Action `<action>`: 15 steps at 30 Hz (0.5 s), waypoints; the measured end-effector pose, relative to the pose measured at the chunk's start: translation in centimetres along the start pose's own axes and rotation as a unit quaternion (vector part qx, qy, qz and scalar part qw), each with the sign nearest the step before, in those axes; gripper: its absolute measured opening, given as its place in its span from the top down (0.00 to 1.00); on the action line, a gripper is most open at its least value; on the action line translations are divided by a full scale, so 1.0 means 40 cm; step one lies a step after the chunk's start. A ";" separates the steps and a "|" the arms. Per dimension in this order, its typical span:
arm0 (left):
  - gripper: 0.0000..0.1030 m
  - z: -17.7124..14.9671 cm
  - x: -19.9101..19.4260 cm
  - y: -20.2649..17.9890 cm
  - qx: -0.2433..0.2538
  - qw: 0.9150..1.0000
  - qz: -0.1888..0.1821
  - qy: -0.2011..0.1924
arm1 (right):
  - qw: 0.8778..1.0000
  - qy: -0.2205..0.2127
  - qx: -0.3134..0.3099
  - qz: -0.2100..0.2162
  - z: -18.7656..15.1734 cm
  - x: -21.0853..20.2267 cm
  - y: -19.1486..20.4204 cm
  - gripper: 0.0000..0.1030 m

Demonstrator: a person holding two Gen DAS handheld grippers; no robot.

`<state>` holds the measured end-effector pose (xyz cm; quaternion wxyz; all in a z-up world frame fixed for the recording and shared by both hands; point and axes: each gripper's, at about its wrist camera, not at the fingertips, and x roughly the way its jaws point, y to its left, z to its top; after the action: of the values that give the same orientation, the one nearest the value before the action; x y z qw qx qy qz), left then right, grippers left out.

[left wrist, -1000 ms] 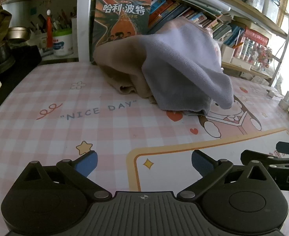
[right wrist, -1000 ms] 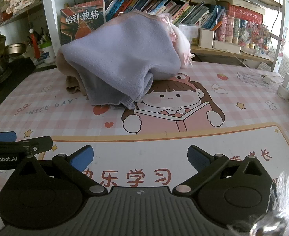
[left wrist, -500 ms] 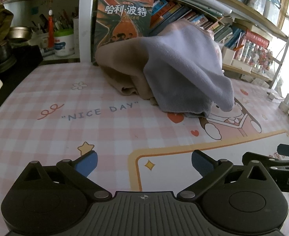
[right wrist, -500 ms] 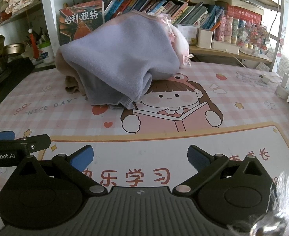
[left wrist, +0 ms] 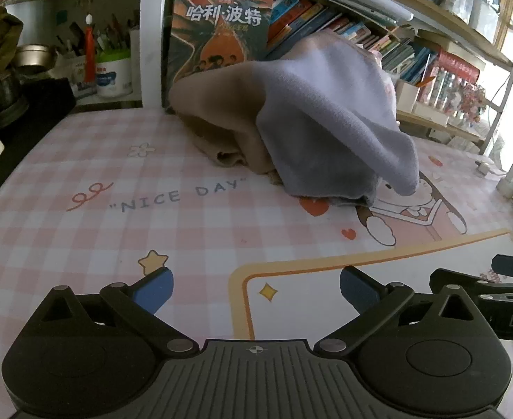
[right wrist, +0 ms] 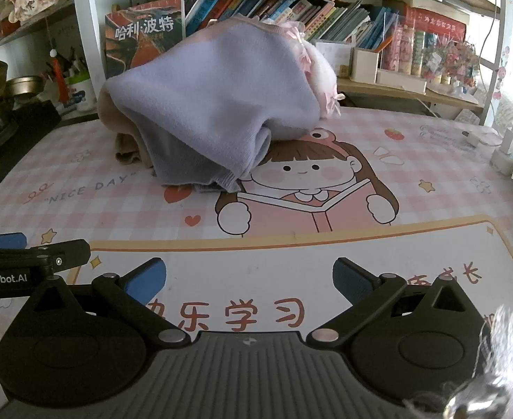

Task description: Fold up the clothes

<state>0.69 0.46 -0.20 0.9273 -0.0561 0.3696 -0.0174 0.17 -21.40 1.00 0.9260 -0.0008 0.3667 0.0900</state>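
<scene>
clothes (left wrist: 329, 129) lie heaped at the back of the surface (left wrist: 186, 230), nearer than a second ago; left tool (left wrist: 254, 288) and right tool (right wrist: 249, 277) are spread wide, empty, so folding hasn't begun.

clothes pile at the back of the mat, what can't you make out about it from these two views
- Beige knitted garment: mostly covered by the lilac fleece garment in both views.
- Pink frilly item with bows: in the left wrist view, nearly all behind the lilac fleece.
- How many garments: cannot tell; the heap hides its inside.
</scene>
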 end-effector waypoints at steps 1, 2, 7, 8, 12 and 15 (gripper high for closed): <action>0.00 0.000 0.001 0.000 0.000 1.000 0.000 0.001 | 1.000 0.001 0.000 0.000 0.000 0.001 0.000 0.00; 0.00 0.000 0.001 0.000 0.000 1.000 0.000 0.001 | 1.000 0.001 0.000 0.001 0.000 0.002 0.000 0.00; 0.00 -0.001 0.002 0.002 -0.002 1.000 -0.001 0.004 | 1.000 0.004 0.001 0.002 0.001 0.006 0.000 0.00; 0.00 -0.001 0.002 0.003 -0.002 1.000 0.000 0.005 | 1.000 0.004 0.001 0.003 0.001 0.007 0.000 0.00; 0.00 -0.001 0.001 0.004 -0.003 1.000 0.000 0.006 | 1.000 0.006 0.001 0.008 0.001 0.010 -0.001 0.00; 0.00 -0.001 0.000 0.004 -0.003 1.000 -0.001 0.008 | 1.000 0.007 0.002 0.009 0.001 0.011 -0.003 0.00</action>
<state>0.66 0.61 -0.27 0.9242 -0.0595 0.3767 -0.0180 0.51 -21.44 0.73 0.9226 0.0034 0.3733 0.0973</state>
